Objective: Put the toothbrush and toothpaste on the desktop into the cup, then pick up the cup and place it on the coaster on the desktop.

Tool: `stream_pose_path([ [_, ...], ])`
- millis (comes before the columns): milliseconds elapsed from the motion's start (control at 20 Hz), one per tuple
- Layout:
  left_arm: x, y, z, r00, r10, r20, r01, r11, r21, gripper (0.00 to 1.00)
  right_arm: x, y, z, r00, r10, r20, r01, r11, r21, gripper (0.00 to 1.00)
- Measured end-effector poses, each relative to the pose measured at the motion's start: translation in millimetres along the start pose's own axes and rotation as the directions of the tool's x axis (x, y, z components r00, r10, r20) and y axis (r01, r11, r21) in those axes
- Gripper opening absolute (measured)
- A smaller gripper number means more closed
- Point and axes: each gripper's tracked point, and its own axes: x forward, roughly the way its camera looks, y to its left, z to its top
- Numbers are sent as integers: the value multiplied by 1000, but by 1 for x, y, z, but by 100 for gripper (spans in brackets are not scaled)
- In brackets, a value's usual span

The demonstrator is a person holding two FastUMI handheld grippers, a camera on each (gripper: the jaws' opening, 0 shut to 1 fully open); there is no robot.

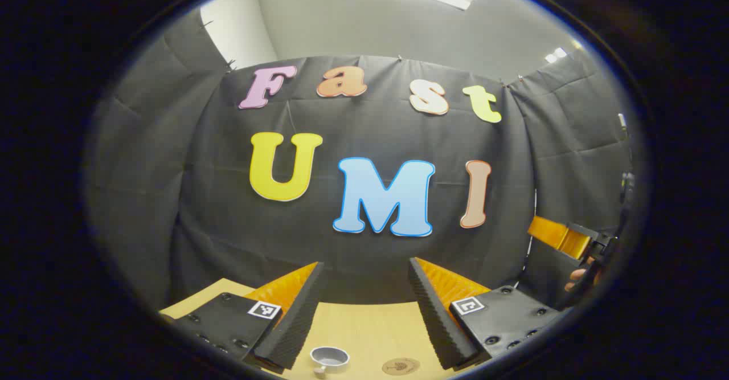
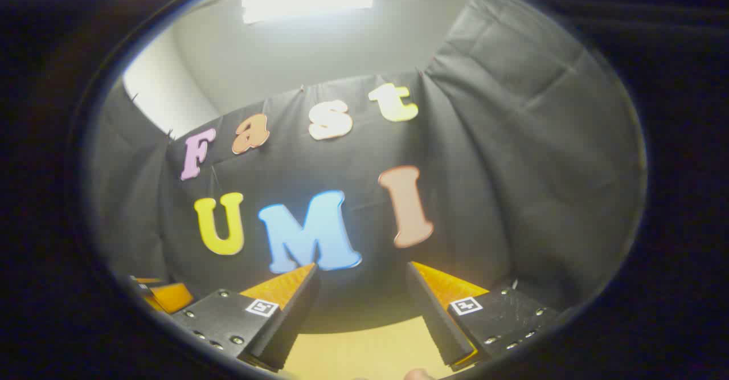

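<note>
With both the left gripper (image 1: 361,306) and right gripper (image 2: 361,311) raised, jaws spread and empty, the grey cup (image 1: 329,359) sat beside the round coaster (image 1: 400,366) on the desktop (image 1: 364,326) (likely light, rigid, slick; grip rim wall).

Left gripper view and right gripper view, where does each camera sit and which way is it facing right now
Left gripper view: rides the left gripper, facing the booth wall over the desktop; cup, coaster, right gripper in a hand.
Right gripper view: rides the right gripper, tilted higher at the wall.
Shared: open fingers, wall, desktop.
</note>
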Motion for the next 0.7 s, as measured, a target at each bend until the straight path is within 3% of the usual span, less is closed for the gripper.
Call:
stream_pose_path([
  [50,-6,9,2,1000,2,-5,-2,1000,1,93,-3,4,-5,999,-12,-33,12,1000,14,94],
  [100,-11,18,1,1000,14,-13,-14,1000,4,93,-7,6,9,999,-29,24,29,1000,-8,96],
  [200,-13,33,-9,999,31,-41,-31,999,-15,95,-19,7,41,974,-46,221,72,991,-114,95],
  [250,-14,38,-16,997,34,-63,-36,999,-28,93,-21,14,44,968,-43,249,87,982,-170,92],
  [400,-16,55,-35,989,81,-127,-86,996,-34,94,-28,19,-1,993,-34,117,68,952,-299,98],
  [450,-16,58,-39,986,100,-137,-104,994,-26,95,-33,18,-11,996,-42,83,66,947,-315,94],
  [700,-19,55,-53,976,123,-180,-116,992,50,93,-46,12,-20,997,-59,48,72,938,-340,95],
])
